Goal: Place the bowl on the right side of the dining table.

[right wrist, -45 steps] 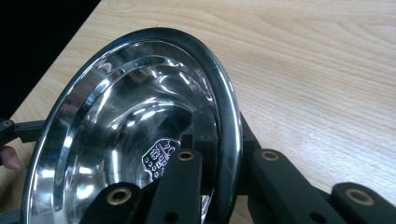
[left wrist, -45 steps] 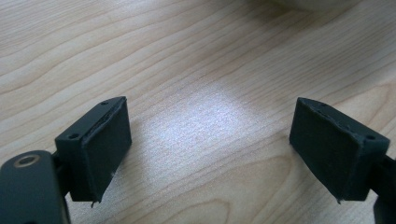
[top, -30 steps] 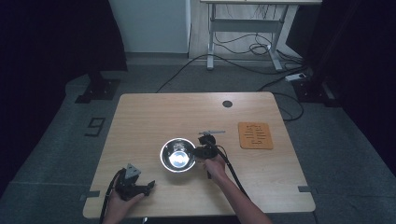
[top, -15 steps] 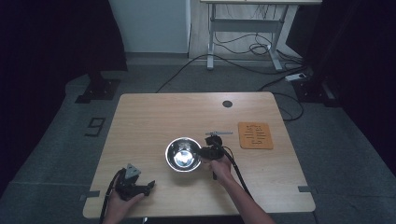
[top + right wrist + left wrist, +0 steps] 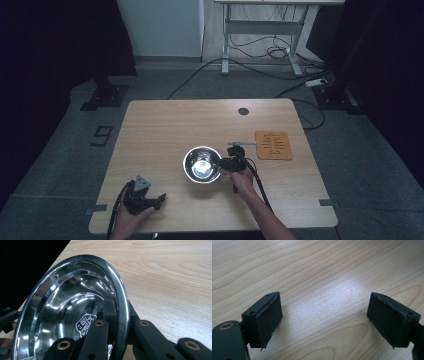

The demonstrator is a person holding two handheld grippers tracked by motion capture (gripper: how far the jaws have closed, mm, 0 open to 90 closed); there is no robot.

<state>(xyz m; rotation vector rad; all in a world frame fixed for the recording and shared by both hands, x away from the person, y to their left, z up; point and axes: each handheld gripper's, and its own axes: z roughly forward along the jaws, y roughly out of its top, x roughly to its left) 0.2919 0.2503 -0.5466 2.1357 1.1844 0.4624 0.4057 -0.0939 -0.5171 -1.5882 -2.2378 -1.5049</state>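
Pale wood tabletop [image 5: 165, 130] stands on grey carpet [image 5: 55, 150], with cables [image 5: 260, 50] behind. Right gripper [image 5: 227, 164] pinches the steel bowl [image 5: 201, 165] rim near the tabletop's middle; left gripper [image 5: 152, 200] rests spread at the near edge.

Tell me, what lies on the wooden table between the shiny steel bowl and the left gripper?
Nothing: in the high view, bare wooden table separates the shiny steel bowl from the left gripper.

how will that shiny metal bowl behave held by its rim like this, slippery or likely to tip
The metal bowl looks polished and rigid, so it probably won't flex, but the right tongs pinching its thin rim could slip. Gripped at one edge, it will likely tend to swing or tilt. Its rounded shape suggests it may rock when set on the table.
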